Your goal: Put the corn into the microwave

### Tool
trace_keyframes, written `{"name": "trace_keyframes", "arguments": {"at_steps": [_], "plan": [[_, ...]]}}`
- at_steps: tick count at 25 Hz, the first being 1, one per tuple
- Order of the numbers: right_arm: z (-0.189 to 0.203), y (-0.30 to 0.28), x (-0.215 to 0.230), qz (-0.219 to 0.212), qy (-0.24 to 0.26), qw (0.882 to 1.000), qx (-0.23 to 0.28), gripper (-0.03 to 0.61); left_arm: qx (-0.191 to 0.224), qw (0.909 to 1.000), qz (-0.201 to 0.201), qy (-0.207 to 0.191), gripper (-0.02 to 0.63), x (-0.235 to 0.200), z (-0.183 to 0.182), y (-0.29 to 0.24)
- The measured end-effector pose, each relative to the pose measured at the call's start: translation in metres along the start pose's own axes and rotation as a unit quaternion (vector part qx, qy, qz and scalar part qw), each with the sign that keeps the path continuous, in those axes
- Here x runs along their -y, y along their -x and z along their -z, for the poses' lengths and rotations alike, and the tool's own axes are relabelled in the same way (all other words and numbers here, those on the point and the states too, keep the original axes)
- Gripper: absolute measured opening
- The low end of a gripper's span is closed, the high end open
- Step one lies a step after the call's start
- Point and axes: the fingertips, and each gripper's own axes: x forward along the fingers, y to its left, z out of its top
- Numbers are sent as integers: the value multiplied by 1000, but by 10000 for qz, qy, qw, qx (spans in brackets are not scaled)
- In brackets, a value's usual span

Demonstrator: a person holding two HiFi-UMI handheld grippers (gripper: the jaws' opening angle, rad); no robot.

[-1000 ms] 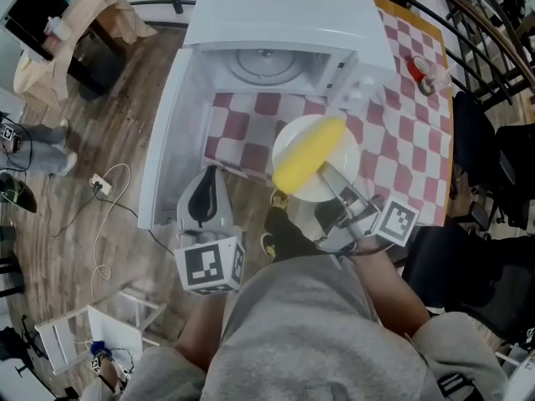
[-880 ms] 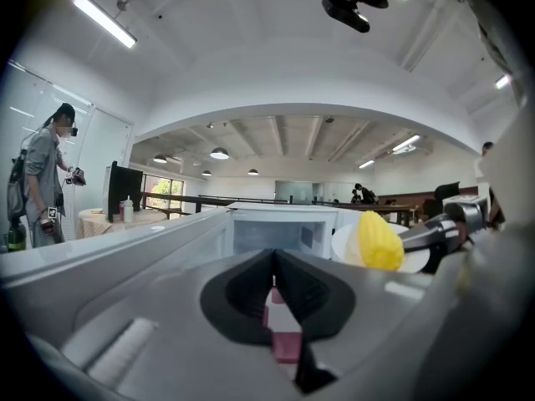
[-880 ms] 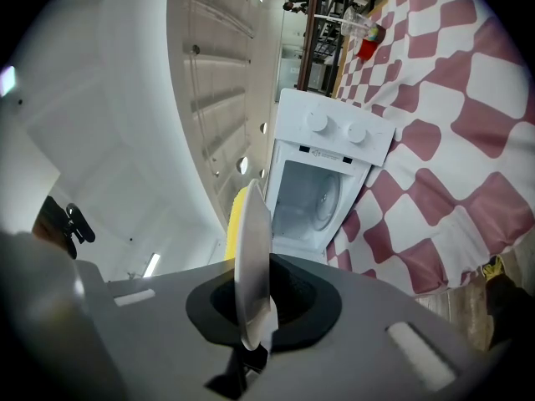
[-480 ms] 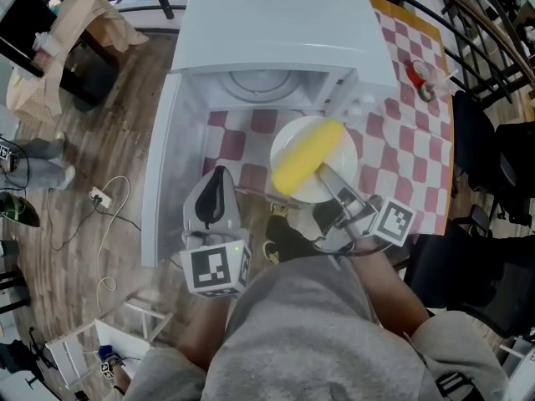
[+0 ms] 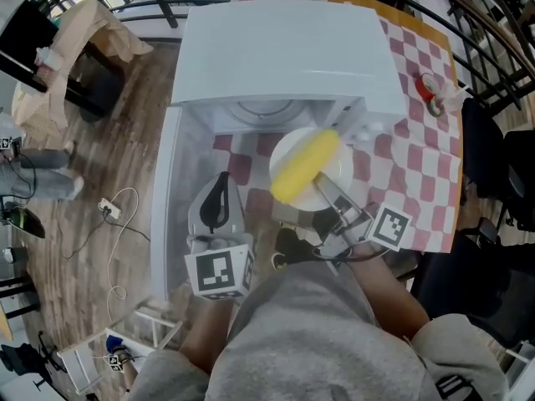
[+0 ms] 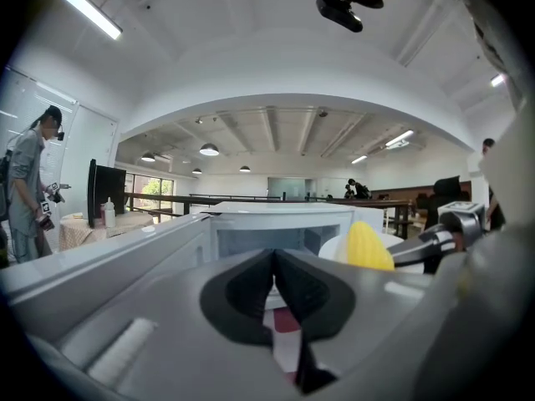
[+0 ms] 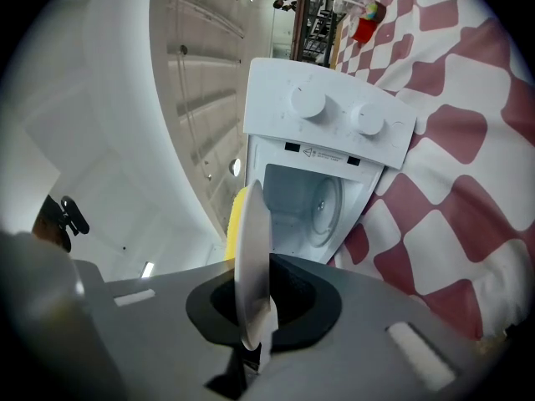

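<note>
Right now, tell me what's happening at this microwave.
A person holds a tool in each hand. The right tool is shut on the rim of a white plate with a corn cob lying on it, and holds it at the mouth of the open microwave, above the checked tablecloth. The left tool is shut and empty, beside the open door. The corn is not yet set down inside.

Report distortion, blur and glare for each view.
Head view: sharp, evenly lit; microwave top bright white. Left gripper view: fisheye arches the ceiling, corners dark, strip light flares. Right gripper view: fisheye bends the tablecloth; the close plate edge is soft.
</note>
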Motion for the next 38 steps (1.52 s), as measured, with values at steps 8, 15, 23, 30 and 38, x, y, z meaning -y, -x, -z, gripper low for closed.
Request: {"name": "trace_keyframes", "arguments": {"at_steps": [8, 15, 23, 30, 38], "plan": [[-13, -22, 6, -37, -12, 9999, -97, 6, -106, 9998, 55, -174, 11, -7, 2, -31], [-24, -35, 12, -45, -67, 9998, -190, 6, -102, 9997, 96, -196, 11, -5, 0, -51], [-27, -50, 21, -103, -84, 9995, -298, 6, -108, 9998, 24, -191, 11, -3, -3, -66], [-29, -56, 30, -58, -70, 9996, -271, 6, -188, 9990, 122, -399, 11, 9, 0, -74], [-28, -67, 49, 114, -106, 9997, -204, 6, -260, 9983, 201, -487, 11, 10, 7, -81]]}}
